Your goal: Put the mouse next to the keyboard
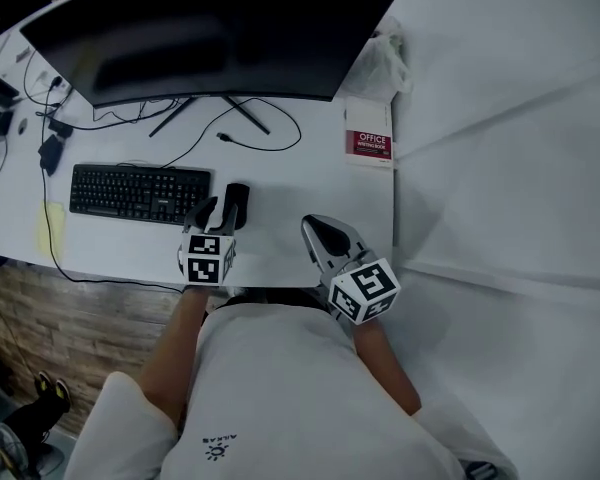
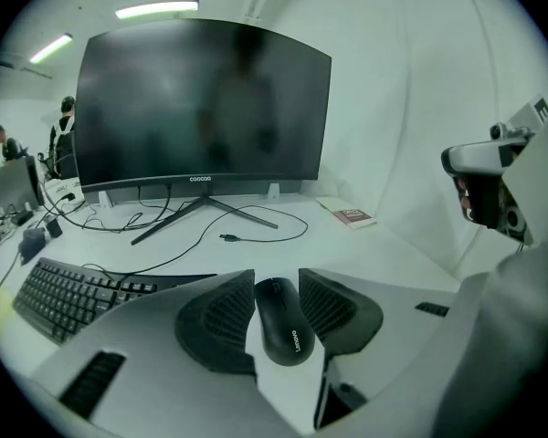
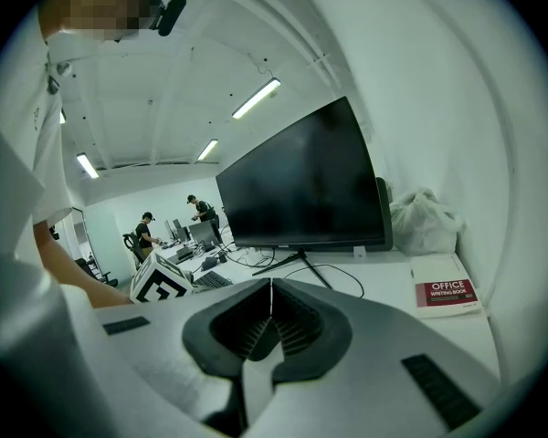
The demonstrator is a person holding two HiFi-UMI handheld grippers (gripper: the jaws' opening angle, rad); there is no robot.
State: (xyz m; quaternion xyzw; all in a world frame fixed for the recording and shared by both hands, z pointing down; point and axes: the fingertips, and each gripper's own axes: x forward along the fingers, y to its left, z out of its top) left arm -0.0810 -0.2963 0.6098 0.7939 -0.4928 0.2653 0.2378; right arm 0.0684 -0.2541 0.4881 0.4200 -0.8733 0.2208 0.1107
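A black mouse (image 1: pixel 236 200) (image 2: pixel 283 331) lies on the white desk (image 1: pixel 310 188), just right of the black keyboard (image 1: pixel 138 193) (image 2: pixel 68 292). My left gripper (image 1: pixel 220 213) (image 2: pixel 276 275) reaches over the desk's front edge, and its two ribbed pads sit against the mouse's sides. It is shut on the mouse, which rests on the desk. My right gripper (image 1: pixel 325 233) (image 3: pixel 271 286) hovers near the front edge to the right of the mouse. It is shut, with its tips meeting and nothing between them.
A wide curved monitor (image 1: pixel 210 28) stands behind the keyboard, with a loose black cable (image 1: pixel 250 133) trailing from its stand. A red-covered book (image 1: pixel 369 143) and a plastic bag (image 1: pixel 380 63) sit at the back right. A yellow note (image 1: pixel 52 230) lies left of the keyboard.
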